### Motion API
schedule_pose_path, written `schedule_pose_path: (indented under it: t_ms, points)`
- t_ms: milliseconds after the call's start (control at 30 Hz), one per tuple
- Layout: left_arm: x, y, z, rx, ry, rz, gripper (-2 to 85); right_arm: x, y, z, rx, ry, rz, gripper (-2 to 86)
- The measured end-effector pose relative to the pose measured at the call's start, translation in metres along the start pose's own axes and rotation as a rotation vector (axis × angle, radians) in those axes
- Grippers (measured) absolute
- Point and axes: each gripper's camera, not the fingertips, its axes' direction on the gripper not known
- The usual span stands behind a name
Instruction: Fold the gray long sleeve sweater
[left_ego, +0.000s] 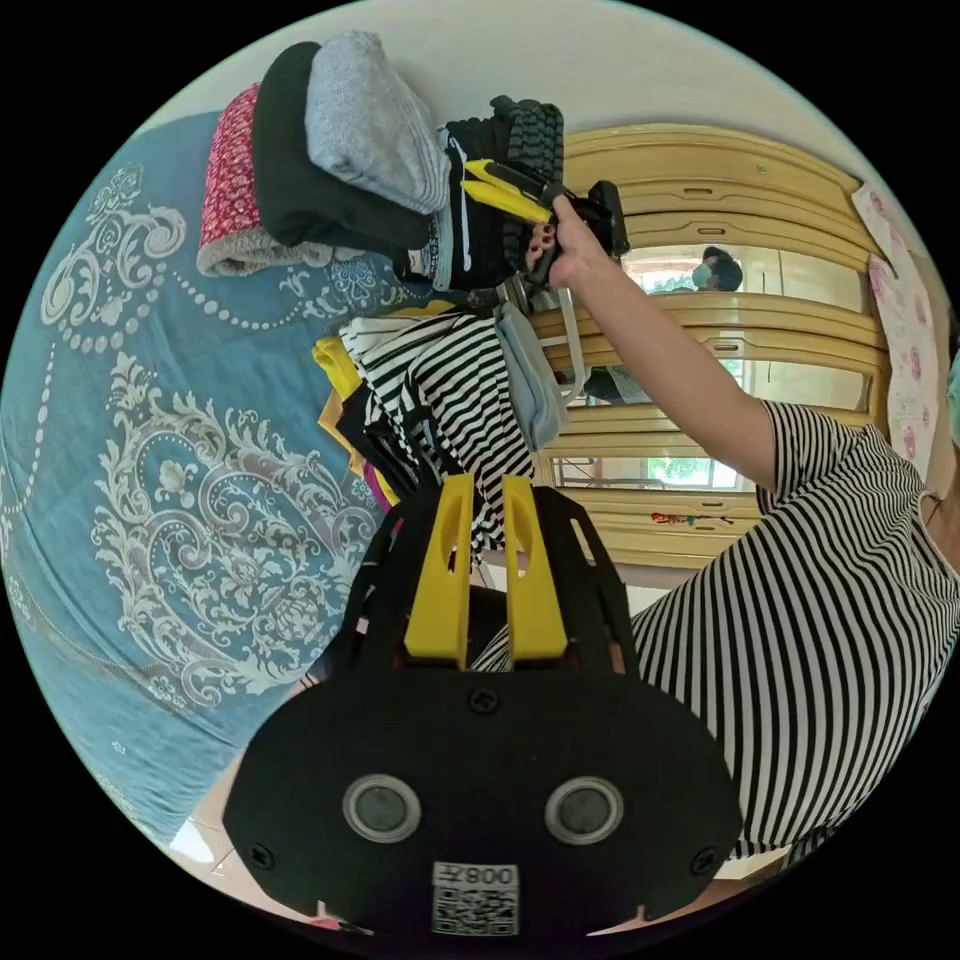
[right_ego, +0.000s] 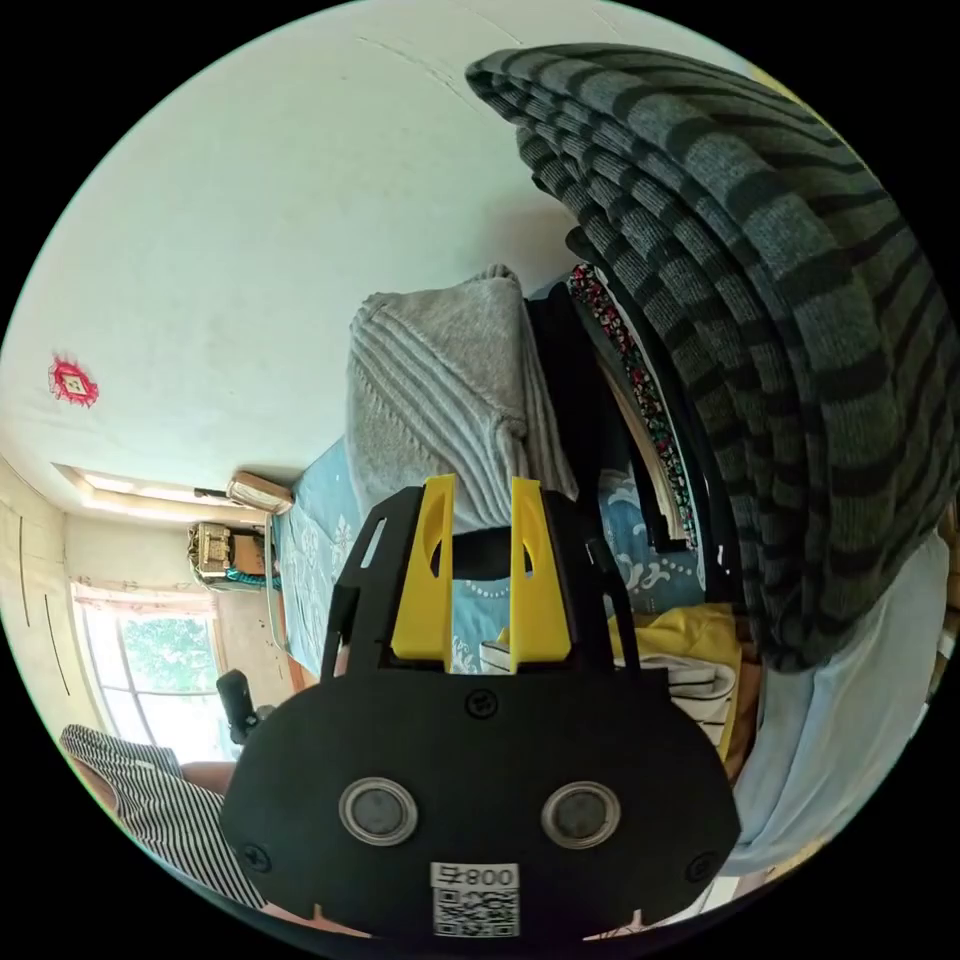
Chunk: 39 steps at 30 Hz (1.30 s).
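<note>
A folded light gray sweater (left_ego: 370, 120) tops a stack on black and red patterned clothes at the far side of the bed; in the right gripper view it (right_ego: 450, 400) lies just beyond my jaws. A folded dark gray sweater with black stripes (right_ego: 760, 300) looms close at the upper right, resting on other clothes. My right gripper (right_ego: 482, 485) is open with nothing between its jaws. A hand holds that right gripper (left_ego: 480, 180) against the dark striped stack. My left gripper (left_ego: 487, 485) hangs over the bed's edge, its jaws a narrow gap apart and holding nothing.
A blue patterned bedcover (left_ego: 150, 400) spreads to the left. A loose pile with a black-and-white striped garment (left_ego: 450, 390) and yellow cloth (left_ego: 335, 365) lies mid-bed. A person in a striped shirt (left_ego: 820, 620) stands at the right before a yellow wardrobe (left_ego: 720, 180).
</note>
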Motion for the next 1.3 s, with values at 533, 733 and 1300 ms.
schedule_pose_path:
  t_ms: [533,733,1300]
  points:
    - [-0.086,-0.036,-0.049,0.134,0.019,-0.124,2.9,-0.085,-0.001,0.065,0.003,-0.007,-0.194,3.0]
    - [-0.080,-0.088,-0.122,0.369,-0.051,0.000,6.1,-0.160,0.025,0.075,0.000,-0.137,-0.381,2.4]
    - [-0.067,-0.286,-0.114,0.234,-0.338,0.097,9.9,-0.270,0.066,0.175,-0.182,-0.176,-0.603,2.2]
